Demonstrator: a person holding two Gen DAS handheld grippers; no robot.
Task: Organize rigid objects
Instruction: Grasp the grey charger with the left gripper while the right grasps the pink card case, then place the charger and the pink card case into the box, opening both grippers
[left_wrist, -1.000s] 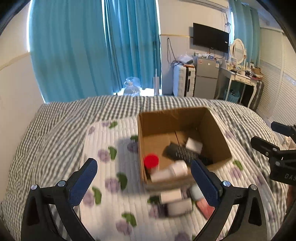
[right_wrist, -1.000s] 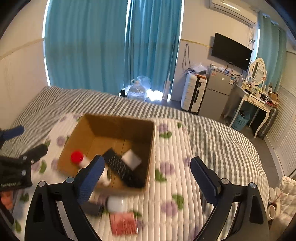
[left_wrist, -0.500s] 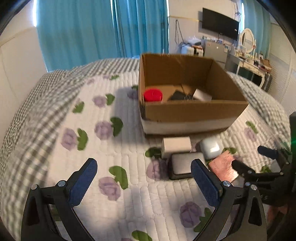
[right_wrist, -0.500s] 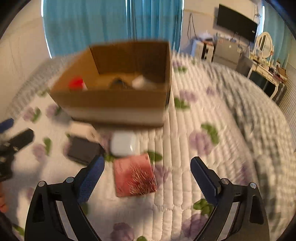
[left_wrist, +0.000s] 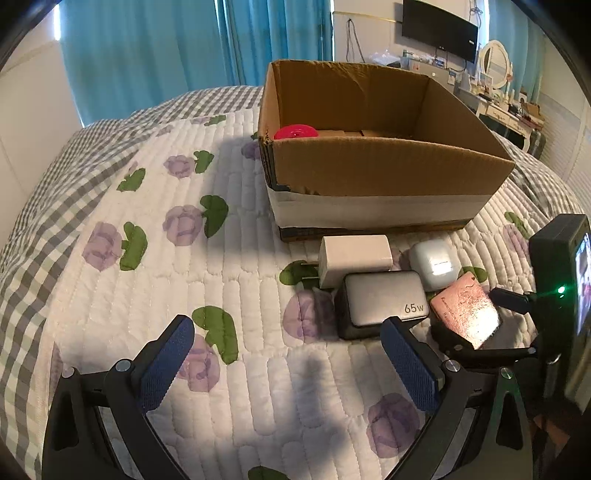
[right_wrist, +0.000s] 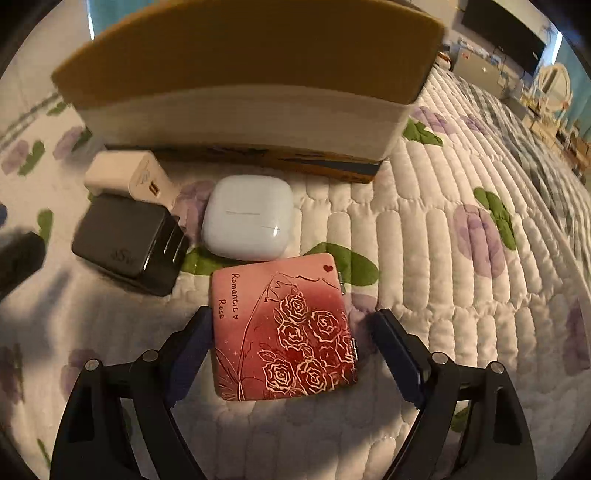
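in the left wrist view, the left gripper (left_wrist: 288, 363) hangs low over the quilt (left_wrist: 155, 266) with its blue-padded jaws spread wide and nothing between them. at about twelve o'clock stands the cardboard box (left_wrist: 376, 173), open on top, with a red cap (left_wrist: 295, 132) showing over its near wall at the left corner. just in front of the box, around one o'clock from the gripper, four things lie close together: a white charger (left_wrist: 354, 258) nearest the box, a grey 65w charger (left_wrist: 384, 301) touching its near side, a white earbud case (left_wrist: 435, 263) to the right, and a pink compact (left_wrist: 466, 310) at about two o'clock. the right gripper (left_wrist: 480, 319) reaches in from three o'clock, its fingers on either side of the pink compact. in the right wrist view, the right gripper (right_wrist: 291, 343) is spread open around the pink compact (right_wrist: 280, 328), which lies flat on the quilt (right_wrist: 443, 258) between the jaws; the left pad sits right at its edge, the right pad stands a little apart, so nothing is clamped. the earbud case (right_wrist: 247, 216) lies at twelve o'clock, touching the compact's far edge. the grey charger (right_wrist: 127, 243) is at ten o'clock, prongs toward the case, the white charger (right_wrist: 127, 175) just beyond it, and the box (right_wrist: 251, 85) fills the top.
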